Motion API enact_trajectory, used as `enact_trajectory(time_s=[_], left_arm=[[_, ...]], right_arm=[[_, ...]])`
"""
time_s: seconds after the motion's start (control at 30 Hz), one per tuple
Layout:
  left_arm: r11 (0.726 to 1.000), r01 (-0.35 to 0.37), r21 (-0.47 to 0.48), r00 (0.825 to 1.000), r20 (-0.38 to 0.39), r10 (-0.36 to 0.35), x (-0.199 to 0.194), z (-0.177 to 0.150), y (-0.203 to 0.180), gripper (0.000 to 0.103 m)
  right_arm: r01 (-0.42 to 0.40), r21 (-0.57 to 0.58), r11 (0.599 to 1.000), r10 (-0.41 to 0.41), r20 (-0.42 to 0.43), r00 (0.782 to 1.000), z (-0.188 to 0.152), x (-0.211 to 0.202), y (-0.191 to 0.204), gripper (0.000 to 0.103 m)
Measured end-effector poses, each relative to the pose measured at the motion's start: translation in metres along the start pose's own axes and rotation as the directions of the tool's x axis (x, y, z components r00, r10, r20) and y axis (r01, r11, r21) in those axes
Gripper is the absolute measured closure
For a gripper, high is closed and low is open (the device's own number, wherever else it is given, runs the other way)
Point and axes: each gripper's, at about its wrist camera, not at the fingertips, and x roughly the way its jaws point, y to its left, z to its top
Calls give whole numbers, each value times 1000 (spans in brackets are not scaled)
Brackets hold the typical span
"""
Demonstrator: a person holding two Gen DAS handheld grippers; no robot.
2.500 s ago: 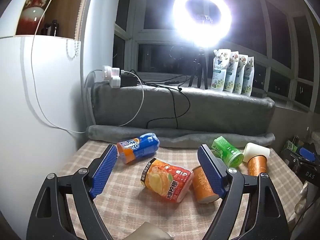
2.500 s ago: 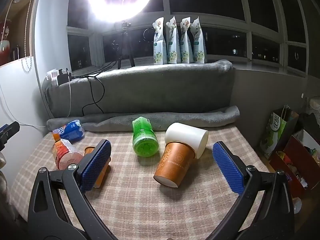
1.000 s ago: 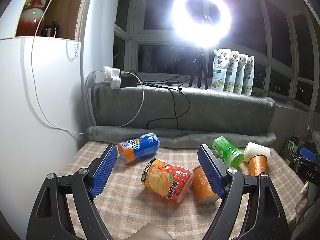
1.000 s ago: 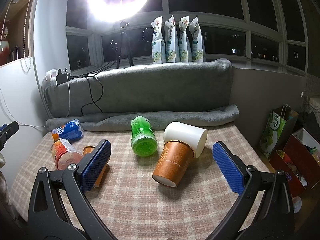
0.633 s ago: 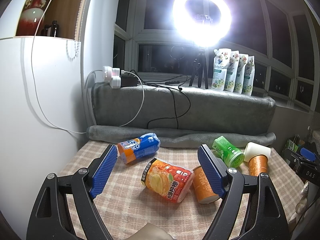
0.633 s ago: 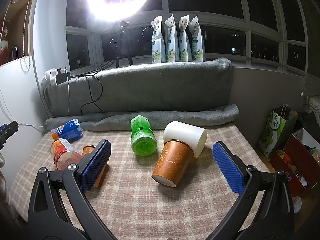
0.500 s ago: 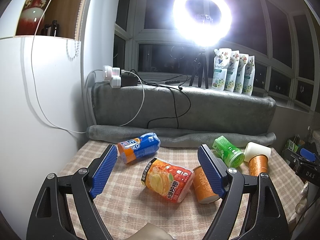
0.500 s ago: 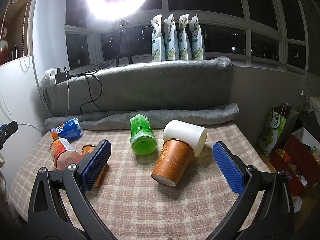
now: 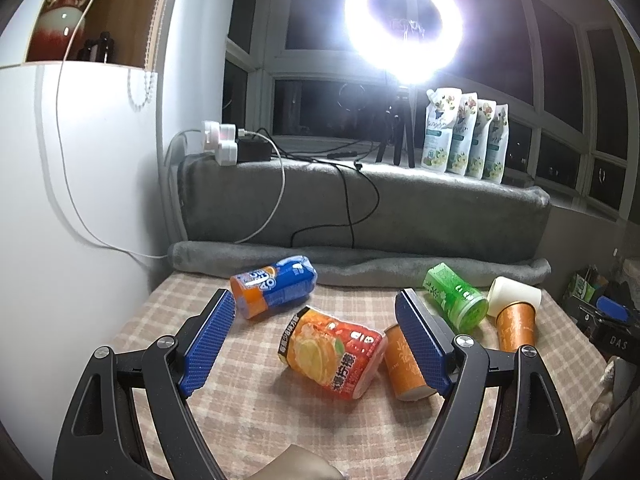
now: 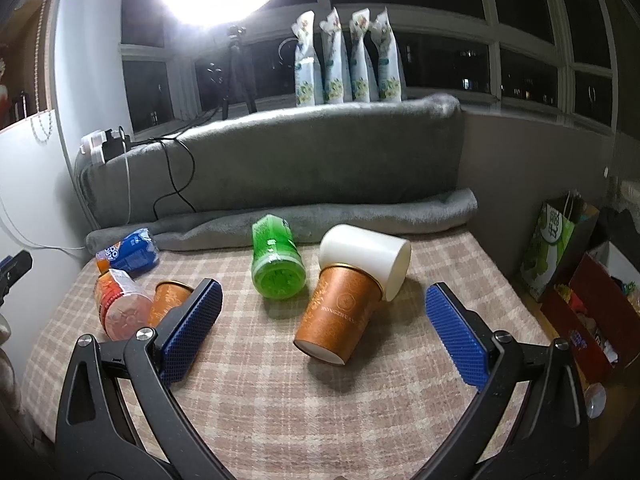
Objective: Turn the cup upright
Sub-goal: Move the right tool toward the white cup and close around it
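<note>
Several cups lie on their sides on the checked tablecloth. In the right wrist view a brown paper cup lies base toward me against a white cup, with a green cup to their left. My right gripper is open and empty, just short of the brown cup. In the left wrist view a red-orange cup, a small orange cup and a blue-orange cup lie ahead. My left gripper is open and empty, near the red-orange cup.
A grey blanket roll and padded back border the table's far side. A white cabinet stands at the left. Cables, a power strip, a ring light and several pouches sit on the sill. Bags stand right of the table.
The right gripper has edged slightly forward toward the brown cup. The left gripper and all cups have stayed where they were.
</note>
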Motion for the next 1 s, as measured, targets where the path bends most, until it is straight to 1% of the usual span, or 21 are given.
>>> enact_trajectory(time_s=[0.13, 0.3, 0.37, 0.5, 0.57, 0.67, 0.73, 0.77, 0.8, 0.83, 0.87, 0.93, 0.97, 1.0], left_arm=[[1000, 19, -14, 999, -48, -20, 8, -7, 2, 20], [998, 42, -43, 992, -114, -47, 17, -16, 5, 20], [997, 50, -50, 989, -139, -57, 20, -20, 7, 20], [998, 48, -36, 984, -169, -54, 21, -28, 7, 20], [998, 53, -27, 981, -183, -57, 21, -31, 7, 20], [998, 65, -22, 977, -204, -68, 21, -34, 7, 20], [997, 78, -26, 972, -221, -82, 23, -34, 8, 20], [996, 81, -29, 970, -226, -86, 23, -35, 9, 20], [996, 83, -31, 969, -231, -88, 24, -36, 10, 20], [996, 83, -33, 967, -237, -88, 26, -37, 10, 20], [996, 83, -33, 966, -242, -88, 26, -37, 11, 20], [996, 80, -27, 965, -248, -84, 28, -38, 10, 20], [997, 79, -25, 965, -250, -82, 28, -38, 10, 20], [997, 78, -23, 964, -253, -81, 28, -38, 9, 20]], right_arm=[[11, 27, 1000, -10, -37, 999, 1, 8, -12, 0], [-6, 53, 999, 11, -91, 996, 9, 24, -28, 0], [-17, 28, 999, 20, -119, 993, 15, 34, -32, 0], [-55, -81, 995, 39, -188, 981, 34, 61, -33, 0], [-76, -141, 987, 40, -244, 969, 44, 78, -34, 0], [-102, -217, 971, 33, -300, 953, 54, 100, -33, 0], [-116, -258, 959, 21, -344, 939, 60, 118, -34, 0], [-131, -267, 955, 23, -371, 928, 62, 127, -35, 3], [-153, -274, 949, 29, -409, 912, 65, 139, -36, 5], [-164, -277, 947, 30, -433, 901, 66, 146, -38, 6], [-171, -278, 945, 29, -452, 891, 68, 154, -39, 6], [-210, -269, 940, 52, -496, 867, 71, 169, -42, 6], [-235, -264, 935, 68, -518, 853, 72, 175, -42, 6], [-265, -261, 928, 84, -547, 833, 72, 183, -41, 6]])
